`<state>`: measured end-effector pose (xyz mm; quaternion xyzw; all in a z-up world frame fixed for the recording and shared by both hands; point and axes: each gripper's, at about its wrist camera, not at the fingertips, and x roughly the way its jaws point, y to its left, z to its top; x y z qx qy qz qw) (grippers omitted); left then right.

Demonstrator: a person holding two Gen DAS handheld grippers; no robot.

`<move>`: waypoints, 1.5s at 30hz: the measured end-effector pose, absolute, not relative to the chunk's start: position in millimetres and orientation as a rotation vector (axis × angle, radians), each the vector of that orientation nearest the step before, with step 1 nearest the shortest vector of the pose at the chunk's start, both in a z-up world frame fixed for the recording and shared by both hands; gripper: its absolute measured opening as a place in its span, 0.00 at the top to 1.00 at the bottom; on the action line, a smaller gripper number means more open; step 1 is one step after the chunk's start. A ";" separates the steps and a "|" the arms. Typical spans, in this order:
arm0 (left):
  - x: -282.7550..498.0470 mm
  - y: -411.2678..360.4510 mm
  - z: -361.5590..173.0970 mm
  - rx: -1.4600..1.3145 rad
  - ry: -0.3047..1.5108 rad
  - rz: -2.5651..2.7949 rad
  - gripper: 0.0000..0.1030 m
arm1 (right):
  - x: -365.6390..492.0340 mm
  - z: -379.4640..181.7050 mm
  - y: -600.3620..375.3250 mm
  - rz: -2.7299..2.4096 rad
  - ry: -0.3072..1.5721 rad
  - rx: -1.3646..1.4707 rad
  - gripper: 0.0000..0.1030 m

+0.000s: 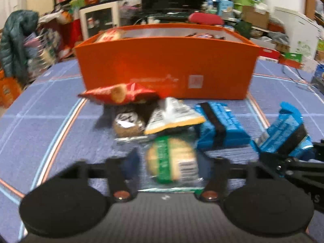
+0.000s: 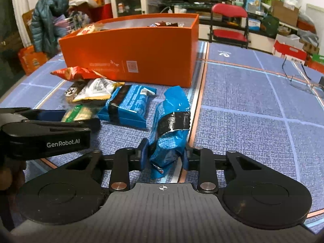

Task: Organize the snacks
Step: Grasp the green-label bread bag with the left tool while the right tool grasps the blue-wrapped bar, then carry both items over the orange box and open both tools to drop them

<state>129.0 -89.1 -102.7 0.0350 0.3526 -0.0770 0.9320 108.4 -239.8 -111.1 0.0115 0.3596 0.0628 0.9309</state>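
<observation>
Done: some packets already inside the tall orange cardboard box (image 2: 129, 46).
Left: six packets on desk before box.
Right gripper (image 2: 165, 156): jaws clamped on taped blue snack bag (image 2: 170, 125).
Left gripper (image 1: 172, 162): jaws part-open around clear-wrapped green-labelled cookie (image 1: 172, 162), grip uncertain.

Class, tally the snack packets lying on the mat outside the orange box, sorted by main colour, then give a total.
Blue: 2
Red: 1
White and yellow: 1
Green and clear: 1
Brown round: 1
Total: 6

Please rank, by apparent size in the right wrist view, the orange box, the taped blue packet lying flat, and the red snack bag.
1. Orange box, clearly the largest.
2. Taped blue packet lying flat.
3. Red snack bag, the smallest, though it lies farther from the camera and is partly covered.
</observation>
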 end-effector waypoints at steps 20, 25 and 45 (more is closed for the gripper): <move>102.0 -66.9 -68.1 0.025 0.665 -0.295 0.52 | 97.7 -95.7 -238.6 0.146 0.692 -0.005 0.95; 96.7 -58.8 -45.5 0.025 0.610 -0.312 0.52 | 88.3 -77.2 -234.0 0.135 0.624 -0.043 0.96; 239.7 -49.4 57.2 0.003 0.515 -0.295 0.52 | 211.4 39.2 -204.4 0.162 0.512 -0.038 0.96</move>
